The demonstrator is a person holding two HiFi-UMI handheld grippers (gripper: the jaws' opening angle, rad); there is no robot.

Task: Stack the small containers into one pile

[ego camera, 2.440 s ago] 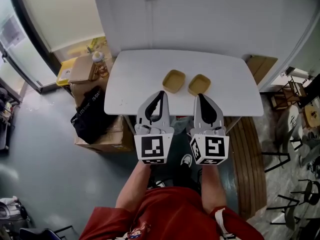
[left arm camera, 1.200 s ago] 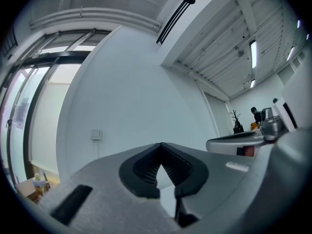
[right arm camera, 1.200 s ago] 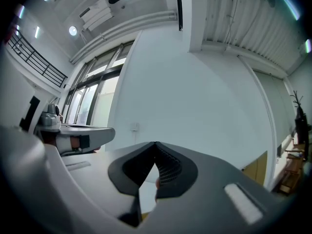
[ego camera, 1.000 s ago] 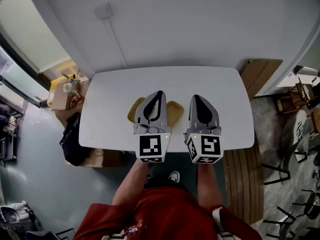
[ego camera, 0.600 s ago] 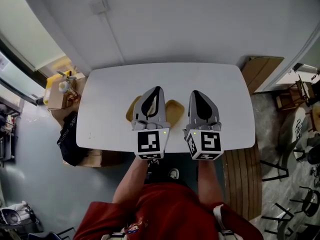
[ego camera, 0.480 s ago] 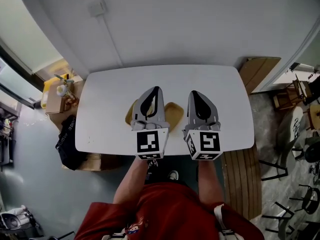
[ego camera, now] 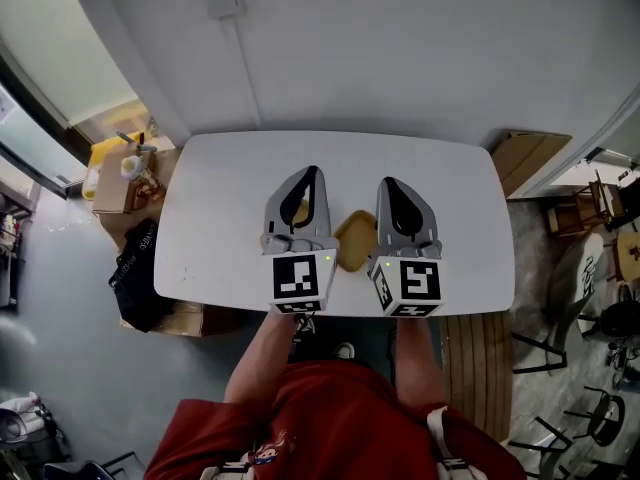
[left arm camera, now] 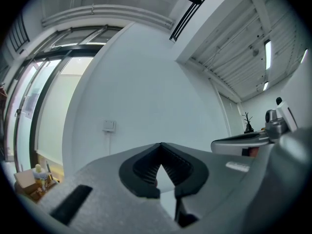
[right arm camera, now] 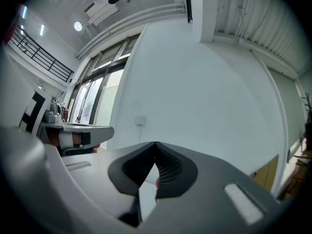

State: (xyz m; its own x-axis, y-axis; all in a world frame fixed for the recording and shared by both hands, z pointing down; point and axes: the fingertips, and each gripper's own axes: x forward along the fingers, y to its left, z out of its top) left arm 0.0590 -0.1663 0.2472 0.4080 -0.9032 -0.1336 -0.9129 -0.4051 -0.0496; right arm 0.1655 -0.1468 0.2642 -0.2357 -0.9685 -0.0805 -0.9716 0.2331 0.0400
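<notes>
Tan container point(ego camera: 354, 240), nothing visible inside, on white table point(ego camera: 215, 193)

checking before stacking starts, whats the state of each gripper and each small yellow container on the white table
left gripper: shut, nothing between its jaws, held over the table
right gripper: shut, nothing between its jaws
shallow yellow container between the grippers: upright on the white table, empty, not stacked
second shallow yellow container: mostly hidden under the left gripper, beside the first, not stacked

The left gripper point(ego camera: 312, 171) covers nearly all of one small container point(ego camera: 300, 210), leaving only a sliver.
</notes>
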